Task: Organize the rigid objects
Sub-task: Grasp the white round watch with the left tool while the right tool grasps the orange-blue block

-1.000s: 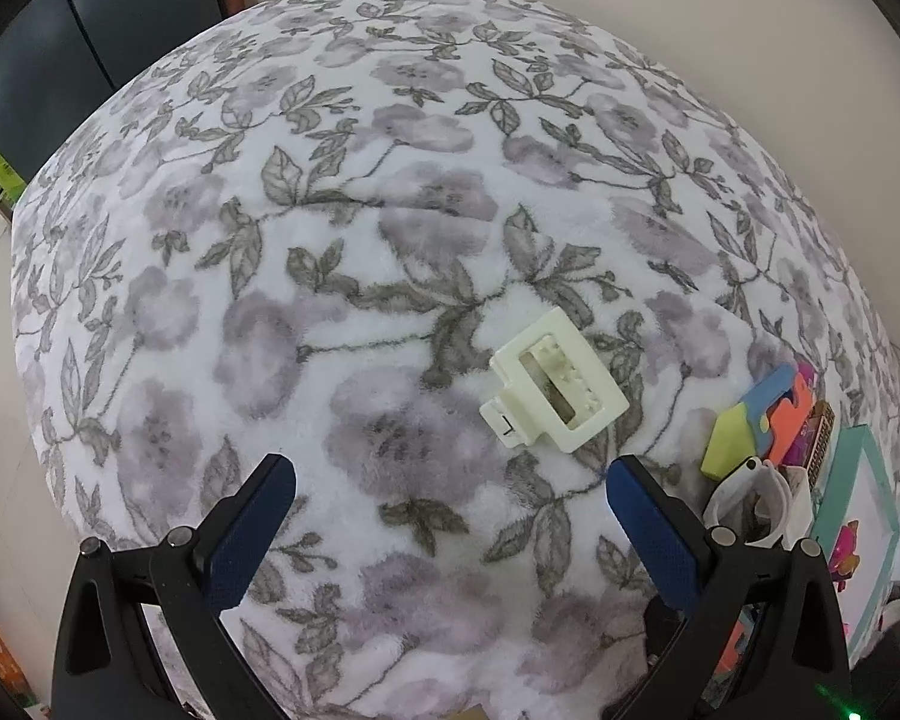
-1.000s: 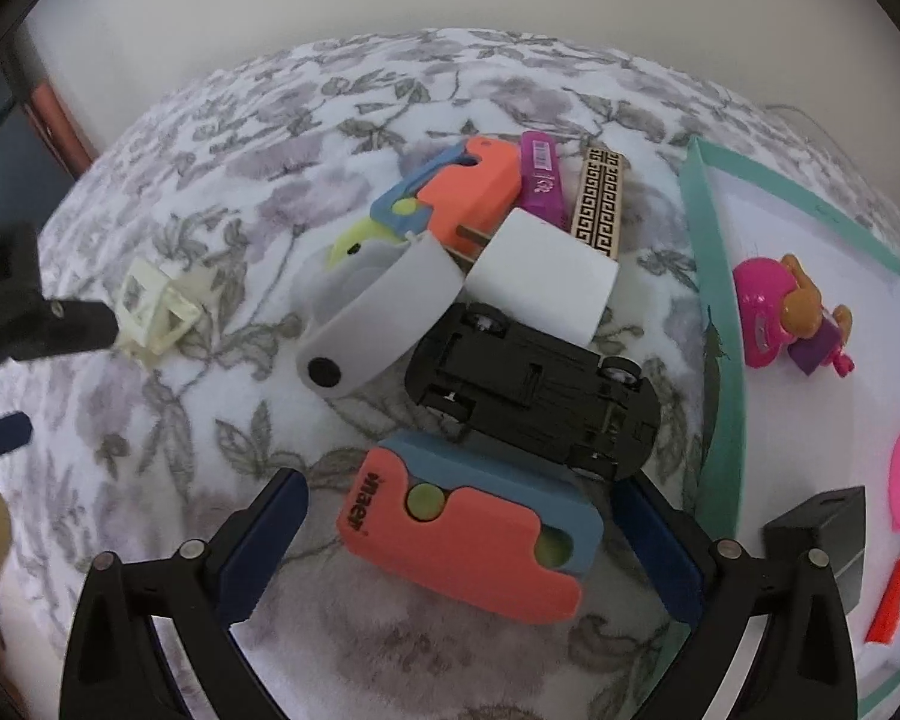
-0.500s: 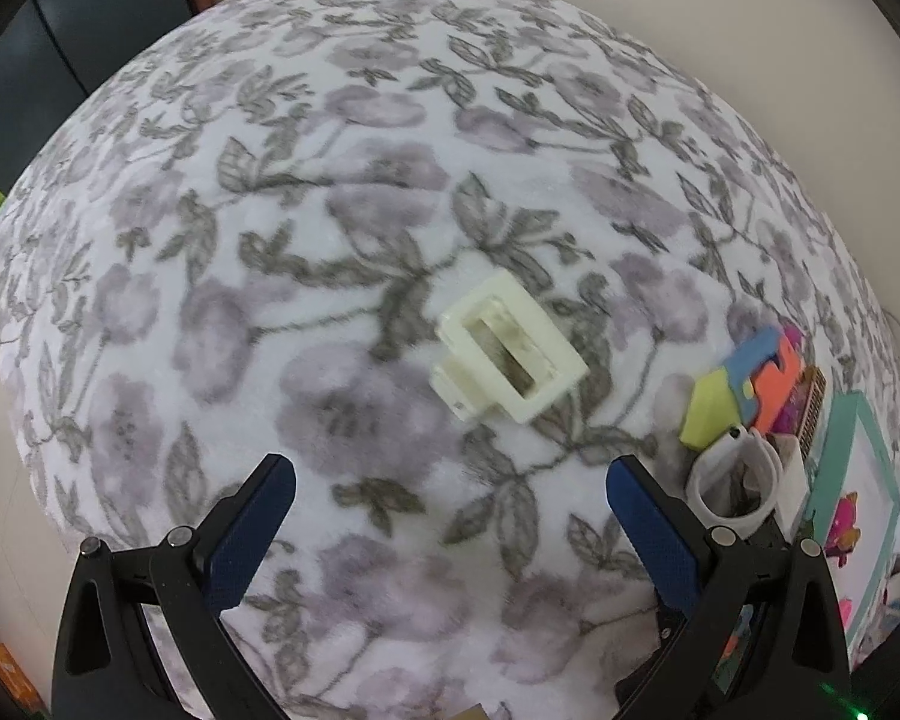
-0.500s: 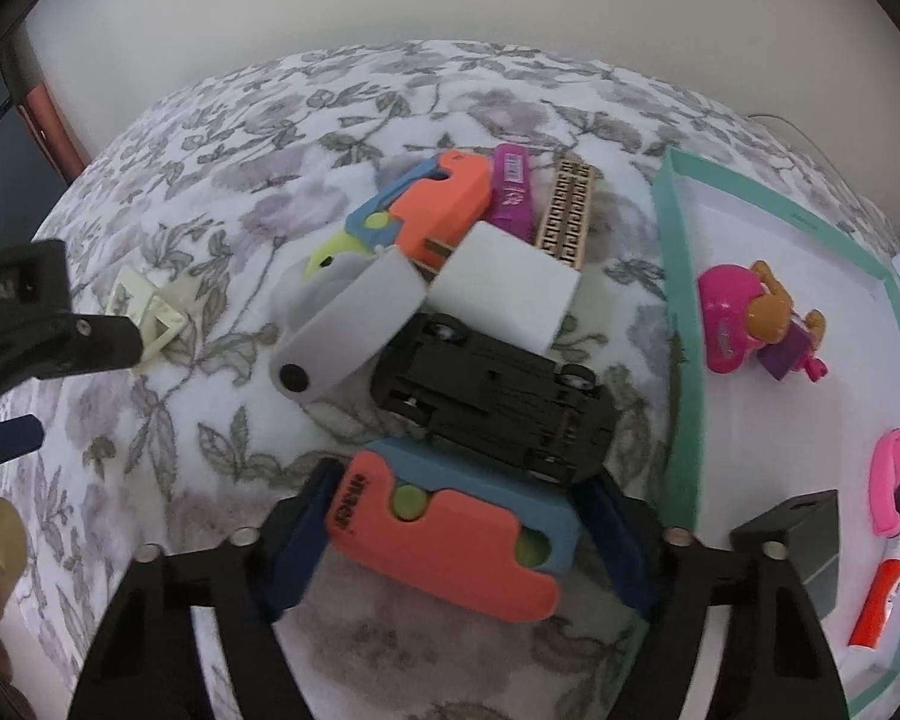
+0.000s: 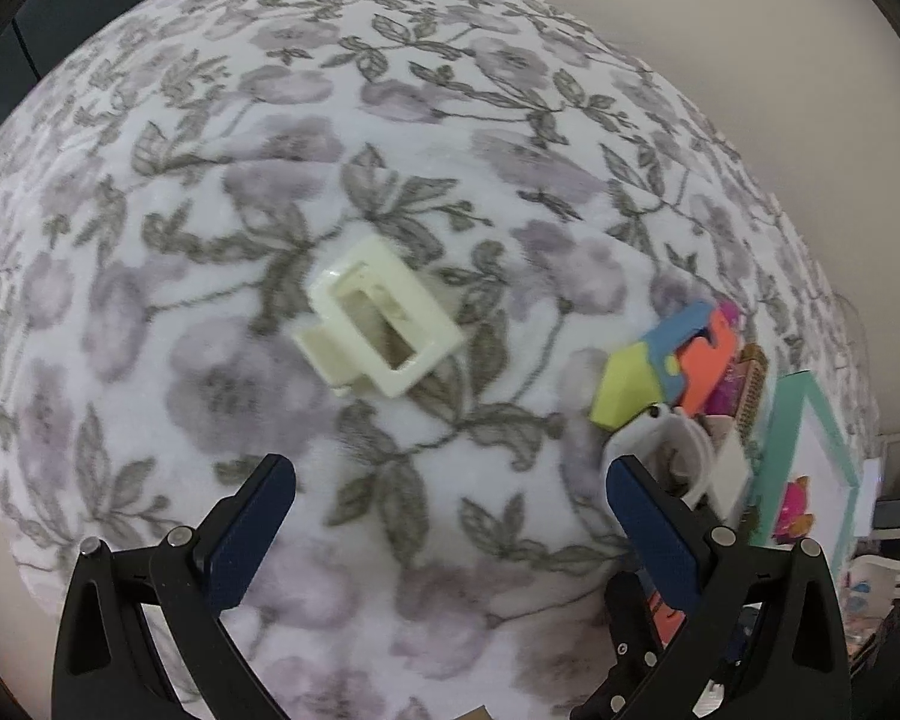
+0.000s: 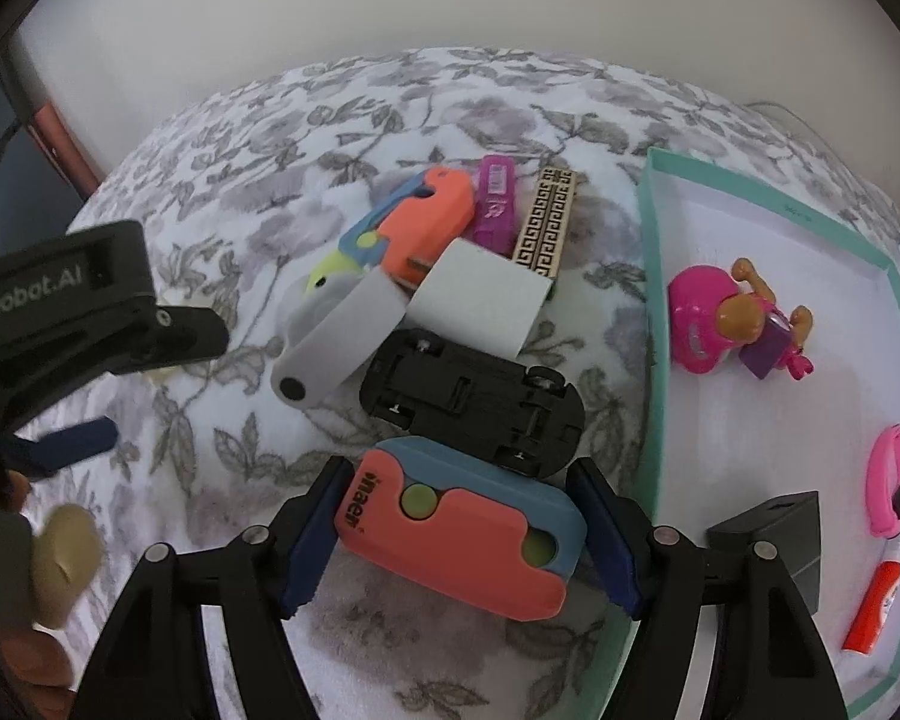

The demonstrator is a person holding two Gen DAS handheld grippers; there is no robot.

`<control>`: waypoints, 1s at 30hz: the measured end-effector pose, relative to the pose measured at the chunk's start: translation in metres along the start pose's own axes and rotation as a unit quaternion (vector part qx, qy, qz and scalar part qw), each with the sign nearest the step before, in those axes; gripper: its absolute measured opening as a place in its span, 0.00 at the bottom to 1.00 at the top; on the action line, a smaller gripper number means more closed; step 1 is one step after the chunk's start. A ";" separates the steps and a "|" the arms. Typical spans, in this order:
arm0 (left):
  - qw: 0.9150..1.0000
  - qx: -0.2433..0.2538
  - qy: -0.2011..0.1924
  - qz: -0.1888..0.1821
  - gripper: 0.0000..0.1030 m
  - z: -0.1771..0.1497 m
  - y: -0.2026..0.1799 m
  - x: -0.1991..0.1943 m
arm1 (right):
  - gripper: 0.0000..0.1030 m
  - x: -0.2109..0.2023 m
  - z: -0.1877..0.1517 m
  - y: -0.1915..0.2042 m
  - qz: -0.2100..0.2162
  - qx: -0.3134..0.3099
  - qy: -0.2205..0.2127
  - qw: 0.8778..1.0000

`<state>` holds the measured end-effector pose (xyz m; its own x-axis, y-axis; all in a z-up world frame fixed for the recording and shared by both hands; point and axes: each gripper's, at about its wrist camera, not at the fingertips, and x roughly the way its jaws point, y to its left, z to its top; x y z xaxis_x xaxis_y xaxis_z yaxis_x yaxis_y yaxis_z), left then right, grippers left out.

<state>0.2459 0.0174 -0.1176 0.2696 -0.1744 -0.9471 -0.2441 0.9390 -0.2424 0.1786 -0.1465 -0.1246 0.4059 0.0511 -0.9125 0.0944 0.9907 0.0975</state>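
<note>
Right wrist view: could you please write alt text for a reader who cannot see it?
The right gripper is closed on an orange and blue toy lying on a floral blanket. Beyond it are an upturned black toy car and more toys, and to the right a teal-edged tray already holds several small items.

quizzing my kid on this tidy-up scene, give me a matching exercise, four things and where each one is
Things:
1. toy car
2. hair clip
3. pink snail toy
4. orange and blue case

Places:
A. inside the teal-rimmed tray
B. between the right gripper pads
C. alone on the floral blanket, ahead of the open left gripper
D. upside down in the pile, wheels up

Pairs: 1-D, 2-C, 3-A, 4-B
</note>
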 end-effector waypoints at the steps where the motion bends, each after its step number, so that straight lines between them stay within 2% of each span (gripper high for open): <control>1: 1.000 -0.002 0.002 -0.007 1.00 -0.001 -0.002 0.001 | 0.73 -0.002 0.001 -0.002 0.007 0.007 0.000 1.000; 8: 0.999 0.013 0.007 -0.039 1.00 -0.004 -0.023 0.007 | 0.73 -0.018 0.010 -0.008 0.000 0.004 -0.015 1.000; 12: 0.998 0.025 0.001 -0.061 1.00 -0.004 -0.032 0.008 | 0.73 -0.028 0.017 -0.023 0.019 0.028 -0.023 0.999; 15: 0.997 0.045 -0.001 -0.069 1.00 -0.005 -0.042 0.011 | 0.73 -0.037 0.022 -0.032 0.002 0.031 -0.037 0.999; 24: 0.993 0.066 -0.010 -0.101 1.00 -0.011 -0.057 0.015 | 0.73 -0.050 0.029 -0.062 0.014 0.077 -0.050 0.996; 25: 0.993 0.068 -0.012 -0.099 0.98 -0.012 -0.058 0.016 | 0.73 -0.050 0.029 -0.064 0.015 0.082 -0.049 0.995; 27: 0.993 0.074 -0.016 -0.094 0.88 -0.012 -0.061 0.017 | 0.73 -0.048 0.029 -0.067 0.016 0.087 -0.046 0.995; 28: 0.993 0.075 -0.016 -0.092 0.76 -0.012 -0.061 0.018 | 0.73 -0.048 0.028 -0.068 0.016 0.089 -0.046 0.995; 29: 0.993 0.075 -0.013 -0.091 0.68 -0.013 -0.062 0.020 | 0.73 -0.049 0.028 -0.068 0.017 0.090 -0.046 0.995; 30: 0.993 0.074 -0.011 -0.096 0.65 -0.013 -0.061 0.020 | 0.73 -0.049 0.027 -0.069 0.018 0.091 -0.045 0.995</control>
<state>0.2540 -0.0474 -0.1249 0.3186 -0.3487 -0.8814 -0.0484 0.9227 -0.3825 0.1772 -0.2208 -0.0758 0.4918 0.0668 -0.8681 0.2371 0.9491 0.2074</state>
